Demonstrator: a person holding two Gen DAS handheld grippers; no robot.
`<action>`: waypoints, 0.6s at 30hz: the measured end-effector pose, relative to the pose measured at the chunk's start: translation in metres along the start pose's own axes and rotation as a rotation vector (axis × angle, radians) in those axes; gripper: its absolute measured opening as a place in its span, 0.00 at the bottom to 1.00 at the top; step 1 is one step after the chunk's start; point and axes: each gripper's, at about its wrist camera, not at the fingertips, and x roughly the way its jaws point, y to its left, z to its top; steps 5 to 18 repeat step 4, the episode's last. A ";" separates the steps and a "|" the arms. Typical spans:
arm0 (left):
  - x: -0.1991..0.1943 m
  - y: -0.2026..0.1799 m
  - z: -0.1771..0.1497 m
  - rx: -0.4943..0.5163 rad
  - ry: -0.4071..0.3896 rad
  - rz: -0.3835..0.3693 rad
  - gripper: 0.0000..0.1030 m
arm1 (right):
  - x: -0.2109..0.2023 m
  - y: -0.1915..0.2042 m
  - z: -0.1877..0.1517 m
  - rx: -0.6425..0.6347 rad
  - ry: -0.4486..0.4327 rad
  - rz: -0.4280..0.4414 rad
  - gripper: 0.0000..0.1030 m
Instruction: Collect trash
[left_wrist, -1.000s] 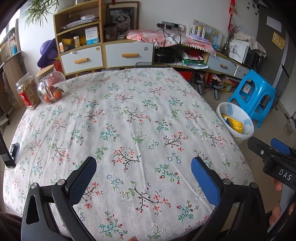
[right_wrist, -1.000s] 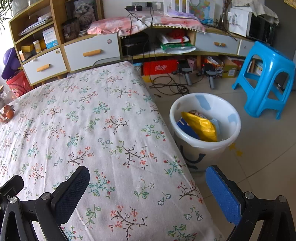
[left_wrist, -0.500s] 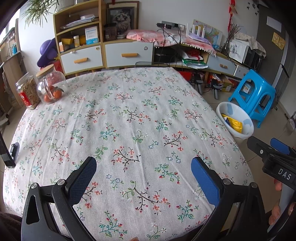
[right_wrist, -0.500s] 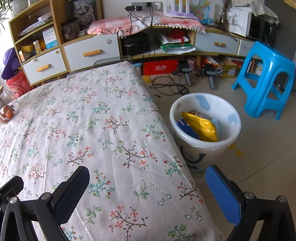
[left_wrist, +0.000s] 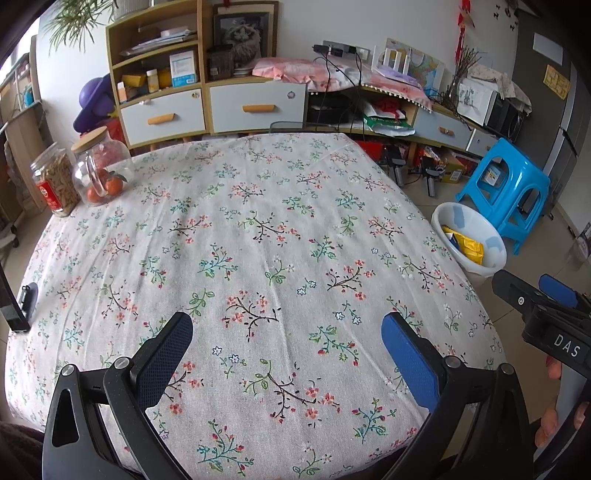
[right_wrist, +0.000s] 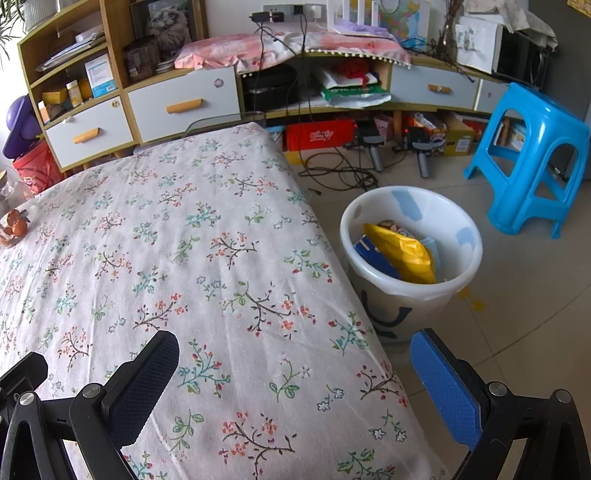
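Observation:
A white trash bucket (right_wrist: 391, 306) stands on the floor by the table's right edge, holding a yellow bag (right_wrist: 402, 254) and a blue packet (right_wrist: 373, 254). It also shows in the left wrist view (left_wrist: 480, 264). My left gripper (left_wrist: 286, 338) is open and empty above the near part of the floral tablecloth (left_wrist: 258, 229). My right gripper (right_wrist: 295, 360) is open and empty over the table's near right corner, just short of the bucket. The right gripper's body shows at the right of the left wrist view (left_wrist: 546, 317). No loose trash shows on the cloth.
Two glass jars (left_wrist: 99, 173) stand at the table's far left corner. A dark device (left_wrist: 18, 306) sits at the left edge. A blue plastic stool (right_wrist: 532, 155) stands behind the bucket. Cabinets with drawers (left_wrist: 255, 107) and floor clutter with cables (right_wrist: 343, 170) lie beyond the table.

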 end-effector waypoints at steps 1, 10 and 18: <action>0.001 0.000 0.000 0.001 0.003 -0.006 1.00 | 0.001 0.000 0.000 0.001 0.000 0.000 1.00; 0.003 0.001 -0.001 -0.004 0.014 -0.019 1.00 | 0.001 0.001 0.001 -0.001 -0.002 0.000 1.00; 0.003 0.001 -0.001 -0.004 0.014 -0.019 1.00 | 0.001 0.001 0.001 -0.001 -0.002 0.000 1.00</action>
